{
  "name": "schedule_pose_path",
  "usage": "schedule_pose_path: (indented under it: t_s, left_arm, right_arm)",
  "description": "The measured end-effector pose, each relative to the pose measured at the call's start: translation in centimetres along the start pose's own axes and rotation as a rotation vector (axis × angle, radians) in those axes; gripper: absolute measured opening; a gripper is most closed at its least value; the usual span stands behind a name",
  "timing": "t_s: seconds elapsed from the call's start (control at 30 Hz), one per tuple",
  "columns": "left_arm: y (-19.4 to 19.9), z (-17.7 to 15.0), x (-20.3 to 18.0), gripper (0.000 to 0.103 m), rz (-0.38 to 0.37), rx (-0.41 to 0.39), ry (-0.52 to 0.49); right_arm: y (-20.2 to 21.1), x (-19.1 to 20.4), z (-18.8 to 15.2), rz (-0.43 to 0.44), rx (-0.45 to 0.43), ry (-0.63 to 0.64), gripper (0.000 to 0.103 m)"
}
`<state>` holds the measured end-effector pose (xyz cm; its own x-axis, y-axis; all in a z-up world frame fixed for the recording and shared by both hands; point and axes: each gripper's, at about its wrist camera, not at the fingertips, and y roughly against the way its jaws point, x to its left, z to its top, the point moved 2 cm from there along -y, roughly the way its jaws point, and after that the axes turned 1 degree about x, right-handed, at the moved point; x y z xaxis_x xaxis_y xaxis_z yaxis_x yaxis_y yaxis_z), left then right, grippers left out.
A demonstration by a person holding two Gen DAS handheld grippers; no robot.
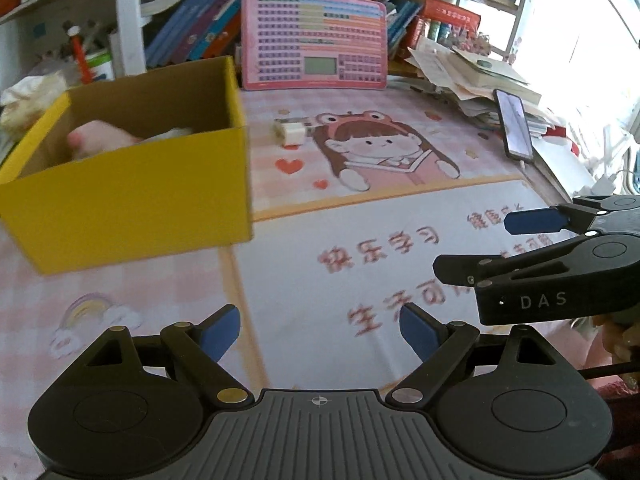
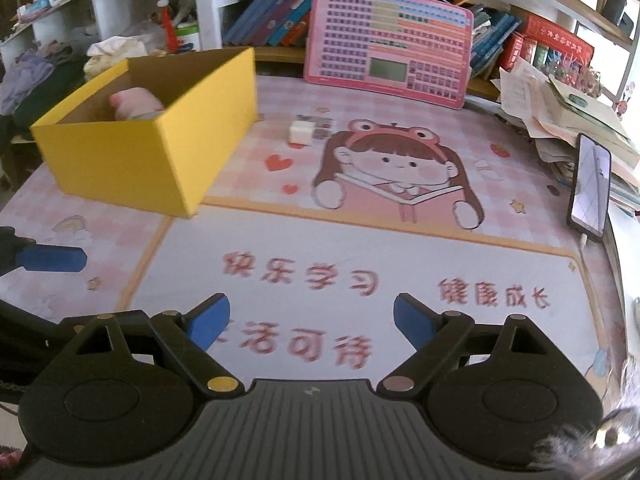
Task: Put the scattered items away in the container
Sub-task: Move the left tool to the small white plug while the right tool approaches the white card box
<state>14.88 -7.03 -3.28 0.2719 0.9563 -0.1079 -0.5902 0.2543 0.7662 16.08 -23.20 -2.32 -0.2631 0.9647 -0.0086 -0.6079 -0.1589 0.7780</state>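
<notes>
A yellow cardboard box (image 1: 132,200) (image 2: 132,160) stands on the left of the pink desk mat, with a pink soft item (image 1: 100,140) (image 2: 134,102) and something white inside. A small white cube (image 1: 290,132) (image 2: 300,132) lies on the mat just right of the box, beside a small patterned flat piece (image 2: 323,127). My left gripper (image 1: 320,330) hovers open over the mat's near part, nothing between its blue pads. My right gripper (image 2: 311,322) is open too, with nothing in it, and its side shows in the left wrist view (image 1: 520,240). Both are well short of the cube.
A pink keyboard-like learning tablet (image 1: 316,44) (image 2: 388,46) leans against books at the back. A phone (image 1: 516,124) (image 2: 591,186) stands propped at the right beside a stack of papers (image 2: 568,120). Behind the box are a cup of pens and cloth items.
</notes>
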Motion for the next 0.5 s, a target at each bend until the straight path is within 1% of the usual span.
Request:
schedule_pose_path:
  t_s: [0.23, 0.4, 0.5]
  left_arm:
    - [-3.3, 3.1, -3.6, 0.089, -0.005, -0.006, -0.049]
    - [-5.0, 5.5, -4.7, 0.089, 0.028, -0.02, -0.027]
    - [-5.9, 7.2, -5.0, 0.089, 0.062, -0.047, -0.017]
  right_arm:
    - [-1.7, -5.2, 1.7, 0.007, -0.017, -0.038, 0.089]
    - [-3.2, -8.3, 3.3, 0.039, -0.027, -0.038, 0.089]
    - [-4.2, -9.7, 4.8, 0.058, -0.044, -0.039, 0.089]
